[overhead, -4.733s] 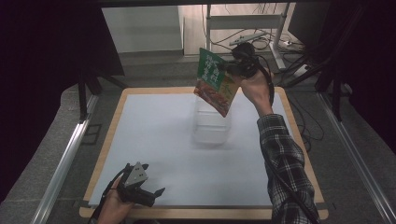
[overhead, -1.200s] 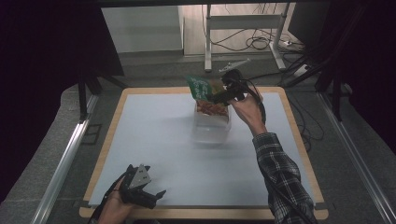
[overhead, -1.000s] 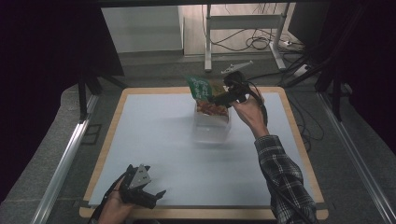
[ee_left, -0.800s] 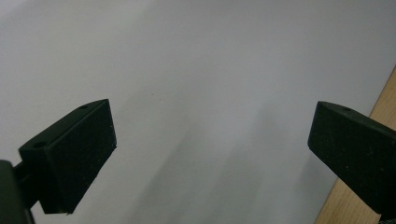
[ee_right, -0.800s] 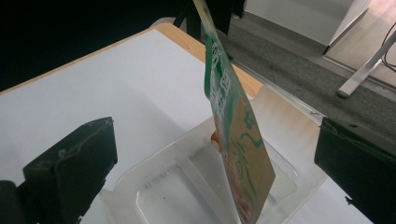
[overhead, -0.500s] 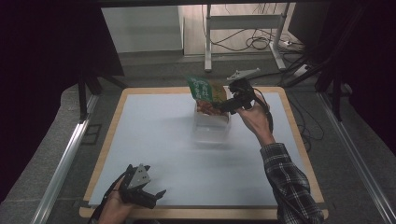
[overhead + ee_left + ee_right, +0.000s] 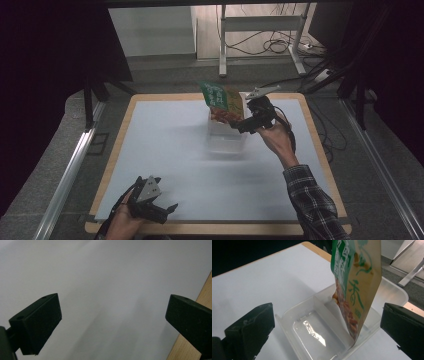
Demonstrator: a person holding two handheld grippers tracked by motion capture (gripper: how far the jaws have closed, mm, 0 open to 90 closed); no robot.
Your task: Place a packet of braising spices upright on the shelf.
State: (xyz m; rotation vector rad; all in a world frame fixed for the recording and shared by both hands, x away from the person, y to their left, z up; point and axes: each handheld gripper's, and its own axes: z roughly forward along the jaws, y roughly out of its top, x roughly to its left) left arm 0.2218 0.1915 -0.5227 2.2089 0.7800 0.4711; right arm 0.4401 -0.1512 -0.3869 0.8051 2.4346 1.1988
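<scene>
Packet (image 7: 354, 287) of snacks, green and gold, stood on end in clear plastic bin (image 7: 317, 327) with inner divider, toward far side of white mat (image 7: 165, 150), leaning on divider and far rim. Right gripper (image 7: 240, 125) just beside bin, jaws spread wide on either side of packet, not touching it. Left gripper (image 7: 167, 210) low over near edge of mat, well apart from bin, jaws likewise wide with nothing between.
</scene>
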